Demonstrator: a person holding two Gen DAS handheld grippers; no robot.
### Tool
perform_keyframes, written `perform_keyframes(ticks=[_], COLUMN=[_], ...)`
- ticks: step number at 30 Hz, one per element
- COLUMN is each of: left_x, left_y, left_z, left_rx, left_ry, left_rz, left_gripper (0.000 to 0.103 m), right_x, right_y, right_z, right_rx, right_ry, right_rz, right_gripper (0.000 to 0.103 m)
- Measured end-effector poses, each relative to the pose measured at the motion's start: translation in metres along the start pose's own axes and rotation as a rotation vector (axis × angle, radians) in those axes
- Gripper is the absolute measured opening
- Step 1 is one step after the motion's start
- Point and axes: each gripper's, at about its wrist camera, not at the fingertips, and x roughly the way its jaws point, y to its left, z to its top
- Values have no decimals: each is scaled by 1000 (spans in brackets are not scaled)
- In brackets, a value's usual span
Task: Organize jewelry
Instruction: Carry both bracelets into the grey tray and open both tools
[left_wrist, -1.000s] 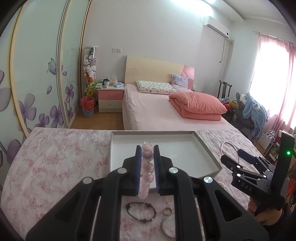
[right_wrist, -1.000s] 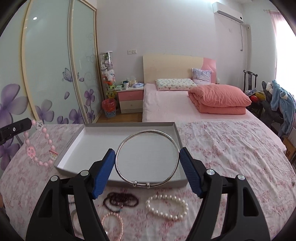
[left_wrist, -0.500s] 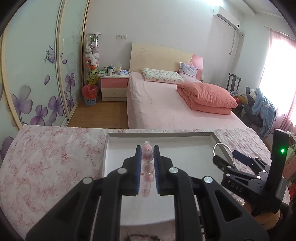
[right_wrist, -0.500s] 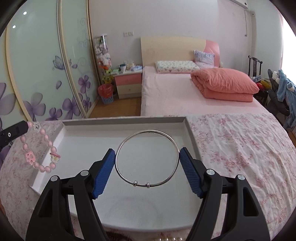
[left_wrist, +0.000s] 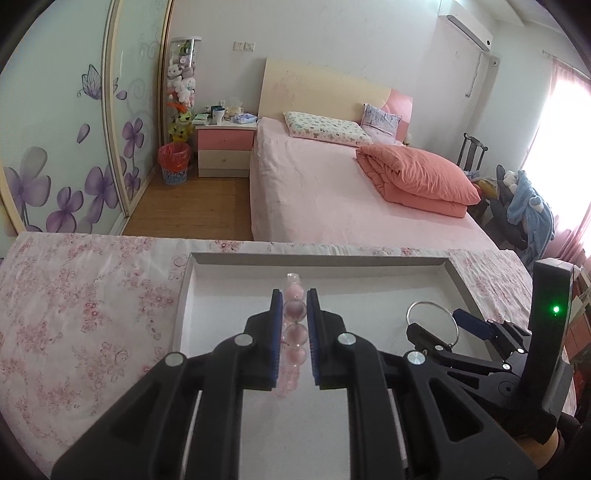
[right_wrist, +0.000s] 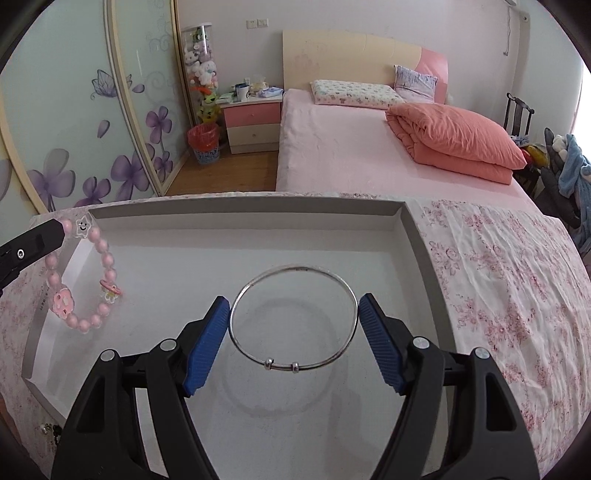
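Bracelets both up in the air over the white tray (right_wrist: 417, 236) right now, one per gripper

Left gripper (left_wrist: 295, 314) clamped on the pink bead bracelet (right_wrist: 83, 280), pinched near the top so the rest of the loop dangles over the tray's left side. Probably light and totally floppy, strung on elastic by the look of it, so likely to swing and collapse into a heap on release. Smooth round beads, so a bit slippery between the pads (left_wrist: 275, 332); best squeezed across a bead's widest part, as now. Looks-wise: pale pink beads, a clear star charm with a little face at the top, a pink flower charm and another small pink charm lower down

Right gripper (right_wrist: 293, 326) spread wide with the thin silver bangle (right_wrist: 291, 271) wedged across its width between the blue ribbed pads (right_wrist: 207, 347). Stiff, light, thin wire, so probably easy to bend with too much squeeze and prone to popping out sideways. Holding the two opposite edges seems about right. Plain polished ring with two tiny silver sliders at the near side, hovering over the tray's middle, shadow visible on the floor below

Floral pink tablecloth (right_wrist: 509, 302) under it all
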Motion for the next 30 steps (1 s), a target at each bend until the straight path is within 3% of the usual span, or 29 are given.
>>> perform_keyframes(ticks=[5,20,30], left_x=[-3,-26,-73], left_y=[6,15,23], left_z=[-2,-5,-23], left_rx=[-13,-40,-27], left_ry=[-3,-14,-54], left_rz=[5,32,70], left_gripper=[30,32,37], right_x=[-7,-31,-68], right_y=[-6,-11,-15], right_z=[-3,-2,-13], right_rx=[14,15,9], right_ry=[-14,-75,-115], right_rz=[13,-1,11], right_gripper=[77,77,77])
